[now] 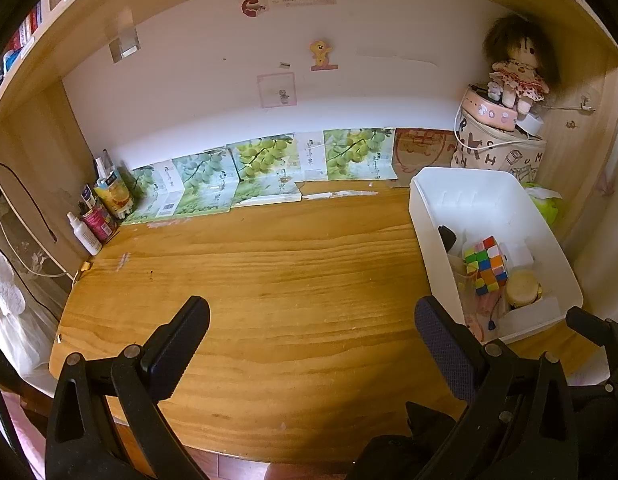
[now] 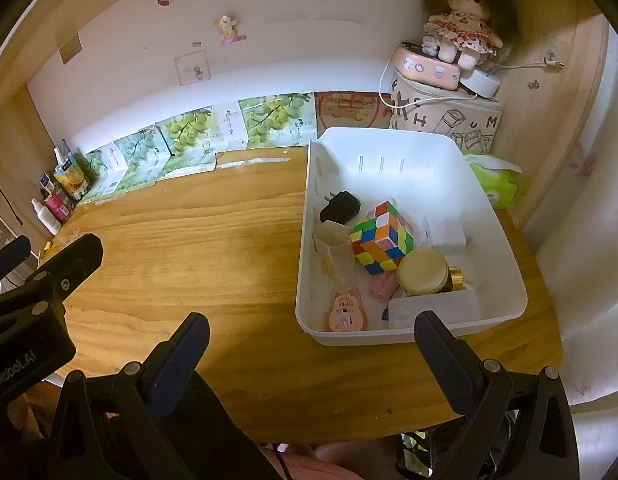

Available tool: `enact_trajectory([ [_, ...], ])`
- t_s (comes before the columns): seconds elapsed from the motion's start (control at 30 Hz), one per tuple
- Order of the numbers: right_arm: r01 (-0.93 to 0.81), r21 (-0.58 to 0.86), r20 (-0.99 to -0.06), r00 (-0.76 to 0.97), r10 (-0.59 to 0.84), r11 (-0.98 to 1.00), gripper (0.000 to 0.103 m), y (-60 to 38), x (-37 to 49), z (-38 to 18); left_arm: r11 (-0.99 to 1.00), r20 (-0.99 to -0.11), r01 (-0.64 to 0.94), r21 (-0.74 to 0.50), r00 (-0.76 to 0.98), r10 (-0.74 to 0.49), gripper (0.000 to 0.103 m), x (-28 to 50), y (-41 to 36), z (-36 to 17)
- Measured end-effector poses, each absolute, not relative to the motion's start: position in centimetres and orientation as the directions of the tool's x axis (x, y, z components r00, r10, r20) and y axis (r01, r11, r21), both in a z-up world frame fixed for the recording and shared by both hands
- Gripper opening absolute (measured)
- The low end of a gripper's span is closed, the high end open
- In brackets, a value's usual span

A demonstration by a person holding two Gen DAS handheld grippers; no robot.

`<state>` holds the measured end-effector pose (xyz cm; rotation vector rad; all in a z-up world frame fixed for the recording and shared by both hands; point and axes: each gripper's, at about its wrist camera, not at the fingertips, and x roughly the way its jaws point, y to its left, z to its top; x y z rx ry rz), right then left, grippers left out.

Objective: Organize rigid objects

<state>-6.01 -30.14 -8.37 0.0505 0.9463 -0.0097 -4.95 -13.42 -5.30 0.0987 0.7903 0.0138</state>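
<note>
The left gripper (image 1: 311, 344) hovers over the bare wooden counter (image 1: 269, 280); its fingers (image 1: 177, 344) stand wide apart and hold nothing. The right gripper (image 2: 311, 354) sits at the near counter edge, just before the white rectangular plastic bin (image 2: 505, 240); its fingers (image 2: 449, 360) are likewise spread wide and empty.

The bin rests on the right side of the counter and contains:
- a multicoloured puzzle cube (image 2: 383, 238), near the middle;
- a black plug adapter (image 2: 341, 207), behind and left of the cube;
- a round cream-lidded jar (image 2: 423, 272), touching the cube's near right side;
- a clear tube with a pink label (image 2: 343, 280), along the left wall.

A green tissue pack (image 2: 495, 180) lies beside the bin's far right corner. A rag doll (image 2: 461, 20) sits on stacked containers in the rear corner.
</note>
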Motion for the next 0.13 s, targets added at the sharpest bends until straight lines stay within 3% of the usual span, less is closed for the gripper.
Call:
enact_trajectory([
  [0.13,0.035,0.039,-0.811,0.585,0.011,0.999,0.103,-30.13,-6.41,-8.42,0.996,-0.708,0.029,0.089,0.705,0.043,0.102,-5.52,-13.24,-5.38],
])
